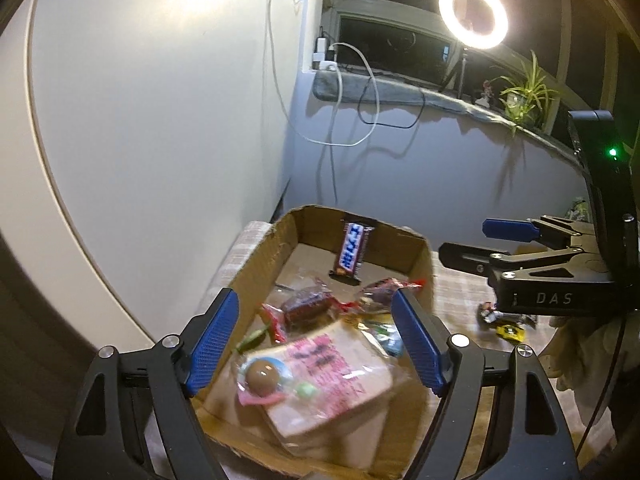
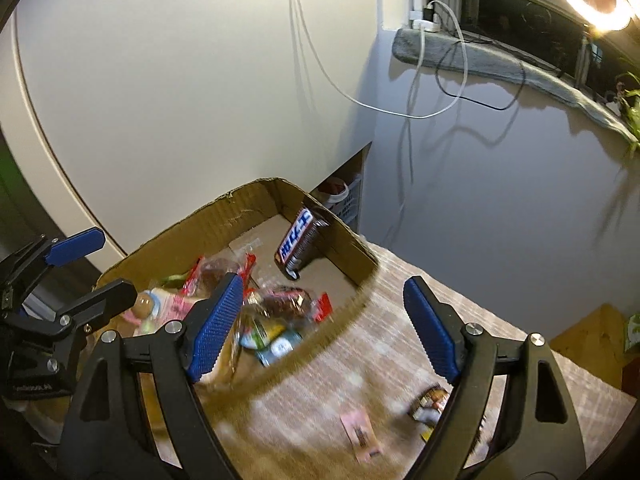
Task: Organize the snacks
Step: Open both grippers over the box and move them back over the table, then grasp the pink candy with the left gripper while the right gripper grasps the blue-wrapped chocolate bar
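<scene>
An open cardboard box stands on a table with a checked cloth. In it a Snickers bar leans on the far wall. Clear-wrapped brown cakes and a pink-printed snack pack lie nearer. My left gripper is open and empty, above the box over the pink pack. My right gripper is open and empty, over the box's right wall; it also shows in the left wrist view. Small wrapped snacks and a pink packet lie on the cloth under it.
A white wall and door stand behind the box. A grey windowsill holds chargers, hanging cables, a ring light and a plant. A white basket sits on the floor behind the box. Loose snacks lie right of the box.
</scene>
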`<state>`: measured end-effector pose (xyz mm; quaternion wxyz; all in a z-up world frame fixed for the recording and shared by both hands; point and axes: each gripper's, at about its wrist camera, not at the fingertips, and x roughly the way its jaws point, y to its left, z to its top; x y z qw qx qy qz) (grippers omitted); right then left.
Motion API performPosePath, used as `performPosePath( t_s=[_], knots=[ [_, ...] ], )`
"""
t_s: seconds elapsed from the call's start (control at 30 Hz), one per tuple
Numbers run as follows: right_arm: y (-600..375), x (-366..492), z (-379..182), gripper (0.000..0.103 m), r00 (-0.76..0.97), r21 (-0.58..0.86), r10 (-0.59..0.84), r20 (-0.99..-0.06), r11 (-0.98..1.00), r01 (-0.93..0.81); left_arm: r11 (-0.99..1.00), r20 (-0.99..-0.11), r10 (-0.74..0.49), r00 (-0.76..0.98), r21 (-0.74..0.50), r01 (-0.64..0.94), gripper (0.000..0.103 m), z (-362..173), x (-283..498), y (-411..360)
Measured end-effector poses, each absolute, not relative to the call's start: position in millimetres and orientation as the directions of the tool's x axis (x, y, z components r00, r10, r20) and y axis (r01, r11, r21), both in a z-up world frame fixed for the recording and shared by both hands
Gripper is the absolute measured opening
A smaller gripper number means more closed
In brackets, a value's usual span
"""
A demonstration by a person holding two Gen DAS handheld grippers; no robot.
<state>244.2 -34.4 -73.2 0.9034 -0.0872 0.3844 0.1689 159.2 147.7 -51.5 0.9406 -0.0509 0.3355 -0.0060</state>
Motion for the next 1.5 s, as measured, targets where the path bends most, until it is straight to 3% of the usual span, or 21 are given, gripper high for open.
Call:
performPosePath(
  t_s=[0.53, 0.8, 0.97, 1.03, 1.13, 1.5],
  knots=[
    [-172, 157, -53, 0.085, 0.717, -0.052, 0.103, -0.689, 0.98, -0.19, 0.984, -0.646, -0.179, 0.742, -0.112, 0.14, 0.079, -58, 138, 61],
    [-231, 149, -70, 0.085, 0.665, -0.012, 0.064, -0.744, 0.994, -0.11, 0.97, -0.683, -0.242, 0.689, -0.15, 0.192, 0.078, -79, 136, 26],
    [-249, 161, -89, 0.085, 0.617, 0.074, 0.103, -0.78, 0.995, -0.072, 0.961, -0.715, -0.271, 0.645, -0.167, 0.219, 0.07, -96, 141, 6],
    [-247, 167, -94, 0.085, 0.612, 0.092, 0.133, -0.779, 0.991, -0.099, 0.961, -0.726, -0.271, 0.632, -0.164, 0.224, 0.068, -101, 144, 1],
    [-235, 178, -99, 0.085, 0.596, 0.091, 0.176, -0.783, 0.981, -0.17, 0.961, -0.741, -0.27, 0.615, -0.166, 0.221, 0.057, -108, 150, -2],
    [-189, 220, -127, 0.085, 0.521, 0.001, 0.221, -0.824, 0.921, -0.389, 0.963, -0.79, -0.267, 0.552, -0.199, 0.18, 0.049, -135, 176, -6]
  ],
)
